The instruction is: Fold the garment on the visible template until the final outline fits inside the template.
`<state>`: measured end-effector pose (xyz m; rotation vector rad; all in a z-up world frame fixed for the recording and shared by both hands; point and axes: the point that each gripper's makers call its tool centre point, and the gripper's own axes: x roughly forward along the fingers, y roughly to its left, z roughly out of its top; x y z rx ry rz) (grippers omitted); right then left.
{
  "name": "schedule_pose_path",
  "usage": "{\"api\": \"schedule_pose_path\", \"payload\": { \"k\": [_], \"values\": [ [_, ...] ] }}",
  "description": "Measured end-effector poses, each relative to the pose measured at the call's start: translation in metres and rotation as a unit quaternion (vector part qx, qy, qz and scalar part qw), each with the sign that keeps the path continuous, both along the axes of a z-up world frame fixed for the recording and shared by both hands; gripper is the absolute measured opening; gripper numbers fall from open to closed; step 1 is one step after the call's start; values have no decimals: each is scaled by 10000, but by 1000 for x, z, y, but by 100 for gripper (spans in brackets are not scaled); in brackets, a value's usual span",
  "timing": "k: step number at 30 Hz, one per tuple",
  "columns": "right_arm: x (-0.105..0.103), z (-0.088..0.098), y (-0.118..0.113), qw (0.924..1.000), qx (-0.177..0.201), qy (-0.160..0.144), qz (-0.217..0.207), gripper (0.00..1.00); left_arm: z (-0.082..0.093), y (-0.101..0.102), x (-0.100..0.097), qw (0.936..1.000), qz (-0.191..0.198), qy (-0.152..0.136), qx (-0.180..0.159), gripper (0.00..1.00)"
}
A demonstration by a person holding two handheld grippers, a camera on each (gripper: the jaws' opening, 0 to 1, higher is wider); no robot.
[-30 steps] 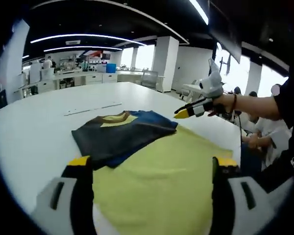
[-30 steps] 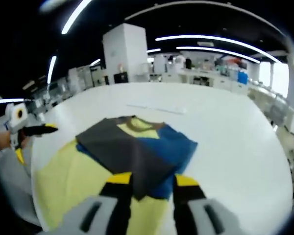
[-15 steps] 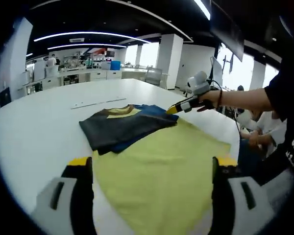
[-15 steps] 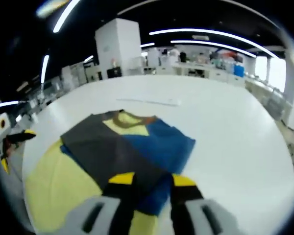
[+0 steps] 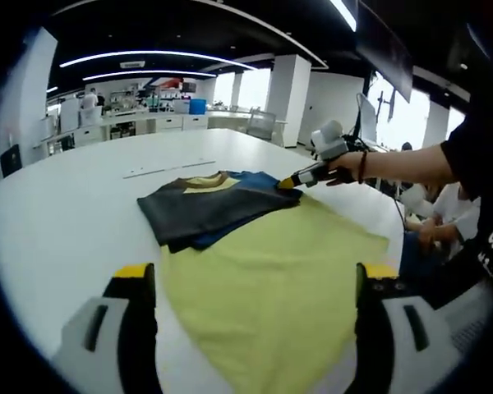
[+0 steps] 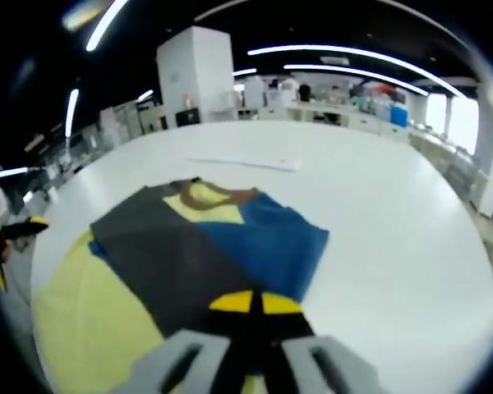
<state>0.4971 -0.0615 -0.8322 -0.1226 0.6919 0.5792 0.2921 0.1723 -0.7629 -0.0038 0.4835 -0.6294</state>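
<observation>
Left gripper view, from near to far: the left gripper (image 5: 248, 283) hangs low over the white bench (image 5: 57, 213) with its yellow-tipped fingers (image 5: 133, 271) wide apart and nothing between them, framing the near end of the yellow template (image 5: 271, 271). Beyond it the garment (image 5: 214, 209), a top in dark grey and blue panels with a yellow and brown collar, lies partly folded across the template's far end, its grey side hanging off the yellow sheet onto bare bench. At the garment's far corner the right gripper (image 5: 289, 182), held out by a person's hand (image 5: 345, 164), meets the blue edge.

Right gripper view: the fingers (image 6: 232, 302) are drawn together right at the near edge of the garment (image 6: 205, 246); by the look of it they are pinching the cloth, though the grip itself is hidden under the tips. The grey fold lies over the blue panel, with the template (image 6: 74, 320) showing to one side and the bench (image 6: 394, 222) beyond. A pale strip (image 6: 246, 163) rests on the bench past the collar.

By these pictures the job is perhaps halfway: a first fold seems made, but the outline overlaps the template's edge, so further folds and a shift onto the yellow appear to be needed.
</observation>
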Motion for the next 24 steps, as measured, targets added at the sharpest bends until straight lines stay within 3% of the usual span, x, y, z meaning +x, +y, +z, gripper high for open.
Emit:
{"api": "schedule_pose_path", "payload": {
  "k": [7,19,24],
  "values": [
    [1,11,0,9996,-106,-253,55,0,1,5,-1,10000,40,-21,10,99],
    [4,1,-3,9998,-39,-24,-208,1,-6,7,-7,9999,-19,126,9,99],
    [-6,10,8,9995,303,77,-95,29,-8,7,-9,9998,-126,116,109,99]
  ]
}}
